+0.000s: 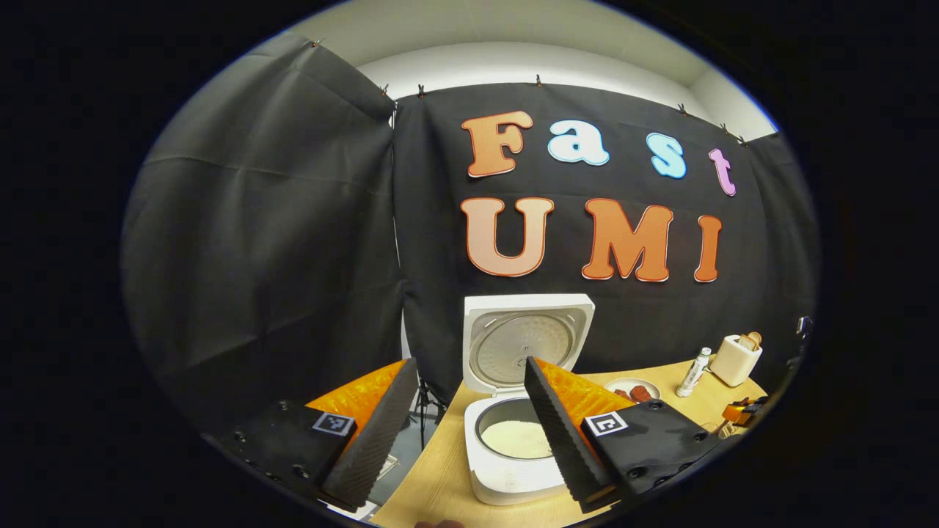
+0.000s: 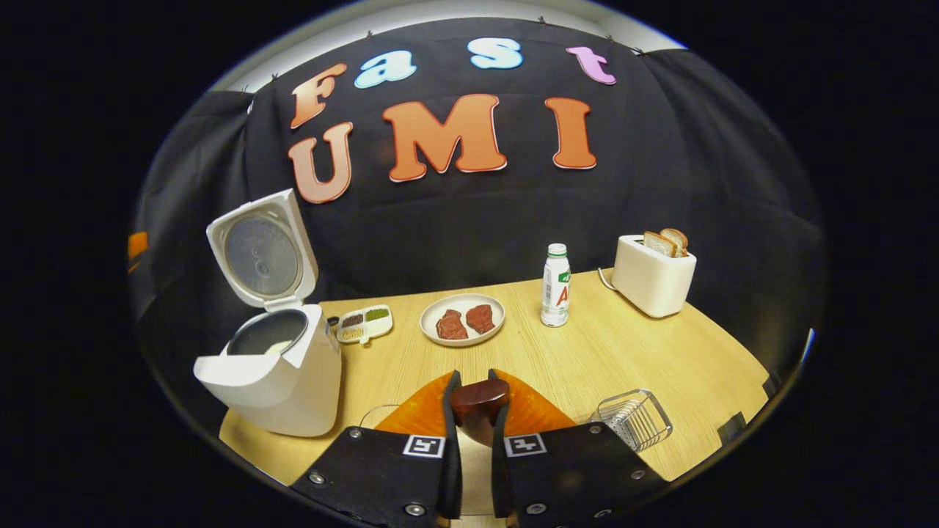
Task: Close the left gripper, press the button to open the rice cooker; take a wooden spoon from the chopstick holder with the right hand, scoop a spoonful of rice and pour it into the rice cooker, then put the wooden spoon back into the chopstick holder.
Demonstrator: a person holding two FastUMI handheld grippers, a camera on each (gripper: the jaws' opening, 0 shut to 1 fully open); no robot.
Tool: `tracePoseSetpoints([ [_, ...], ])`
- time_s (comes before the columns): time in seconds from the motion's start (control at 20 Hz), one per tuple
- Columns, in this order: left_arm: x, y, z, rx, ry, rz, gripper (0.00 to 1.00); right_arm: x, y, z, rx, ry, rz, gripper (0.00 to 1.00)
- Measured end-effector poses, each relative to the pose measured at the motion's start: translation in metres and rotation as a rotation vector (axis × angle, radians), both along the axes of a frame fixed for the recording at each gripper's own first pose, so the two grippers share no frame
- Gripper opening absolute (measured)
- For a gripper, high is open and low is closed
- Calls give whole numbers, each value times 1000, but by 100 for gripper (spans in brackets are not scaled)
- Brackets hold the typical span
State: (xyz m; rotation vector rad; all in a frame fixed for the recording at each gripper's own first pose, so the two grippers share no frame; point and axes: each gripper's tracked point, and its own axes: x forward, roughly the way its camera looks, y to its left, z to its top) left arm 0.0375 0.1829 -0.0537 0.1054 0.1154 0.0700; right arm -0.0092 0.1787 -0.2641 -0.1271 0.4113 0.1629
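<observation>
Spoon (image 2: pixel 478 402) sits clamped between the right gripper (image 2: pixel 475 411) fingers above the table while the left gripper (image 1: pixel 469 411) hangs open before the open cooker (image 2: pixel 268 359), so I'd carry it level to the holder (image 2: pixel 635 418).

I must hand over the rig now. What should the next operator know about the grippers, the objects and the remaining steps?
Left gripper: open, empty, in front of the rice cooker.
Right gripper: shut on the wooden spoon, above the table.
Rice cooker lid stands open; white rice lies in the pot.
Chopstick holder is near the right gripper.
Done: lid opened, spoon taken.
Left: whether the scoop is poured I cannot tell; the spoon must go back.
</observation>
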Motion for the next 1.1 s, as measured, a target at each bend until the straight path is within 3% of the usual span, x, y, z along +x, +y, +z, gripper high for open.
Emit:
tracePoseSetpoints([
  [0.15, 1, 0, -3, -4, 11, -8, 98, -8, -3, -18, -7, 28, -7, 16],
  [0.3, 2, 2, -5, -12, 13, -14, 98, -17, -7, -22, 82, 45, -41, 15],
  [0.45, 3, 3, -12, -9, 27, -9, 98, -22, -3, -23, 277, 49, -82, 16],
  [0.7, 2, -2, -16, -7, 42, -16, 98, -21, -12, -26, 687, 60, -231, 15],
  [0.95, 5, -11, -10, -2, 27, -41, 98, -19, -39, -43, 973, 79, -366, 15],
  [1.1, 6, -18, -10, -5, 31, -56, 98, -20, -41, -49, 1109, 87, -405, 15],
])
